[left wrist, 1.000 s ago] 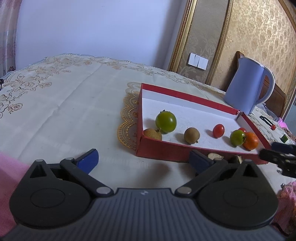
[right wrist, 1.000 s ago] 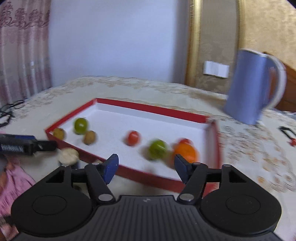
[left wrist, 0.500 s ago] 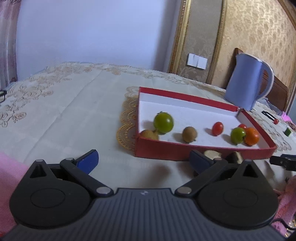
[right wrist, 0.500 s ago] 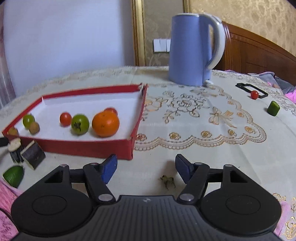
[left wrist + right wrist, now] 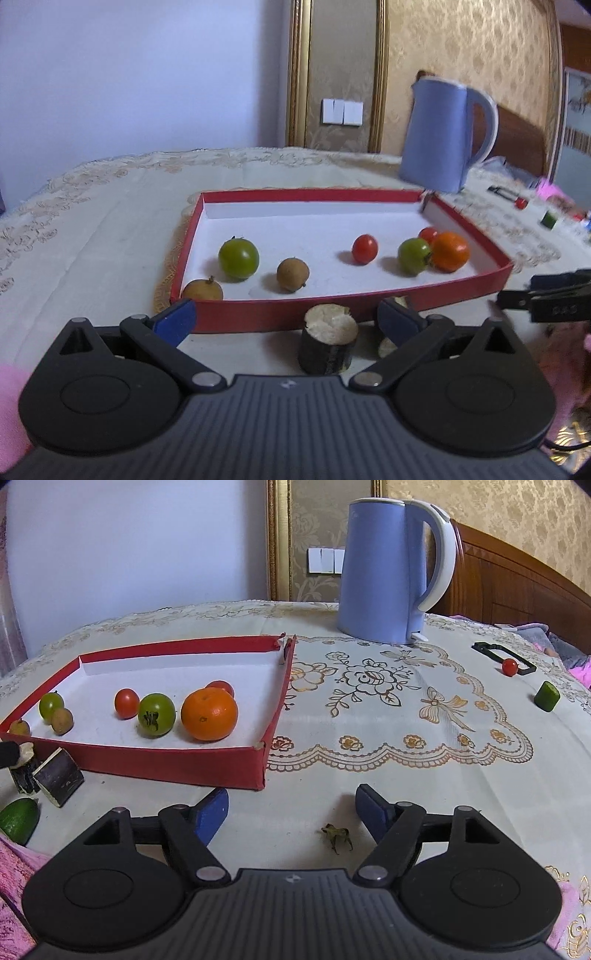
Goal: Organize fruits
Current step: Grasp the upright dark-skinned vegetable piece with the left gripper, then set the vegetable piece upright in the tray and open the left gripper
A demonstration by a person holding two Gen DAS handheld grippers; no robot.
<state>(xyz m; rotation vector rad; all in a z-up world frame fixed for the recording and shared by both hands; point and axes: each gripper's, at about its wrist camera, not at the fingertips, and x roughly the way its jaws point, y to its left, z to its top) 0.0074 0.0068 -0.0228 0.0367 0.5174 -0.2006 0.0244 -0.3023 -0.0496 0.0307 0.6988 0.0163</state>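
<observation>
A red tray point(image 5: 332, 313) point(image 5: 166, 764) holds an orange point(image 5: 209, 713), green tomatoes point(image 5: 238, 257) point(image 5: 156, 714), red cherry tomatoes point(image 5: 364, 249) and brown longans point(image 5: 293, 274). My left gripper point(image 5: 284, 319) is open, with a dark cut piece with a pale top point(image 5: 327, 343) standing between its fingers in front of the tray. My right gripper point(image 5: 291, 812) is open and empty over bare cloth right of the tray's near corner. Dark cut pieces point(image 5: 59, 777) and a green piece point(image 5: 18, 818) lie left of it.
A blue kettle point(image 5: 391, 572) stands behind the tray's right corner. A cherry tomato point(image 5: 509, 666) beside a black frame point(image 5: 502, 657) and a green piece point(image 5: 546, 696) lie far right. A small dried stem point(image 5: 336, 836) lies near the right gripper. Pink cloth point(image 5: 14, 886) borders the near edge.
My left gripper has swung right and closer to the tray, bringing the dark cut piece between its fingers. My right gripper swung right away from the tray, then edged slightly forward.
</observation>
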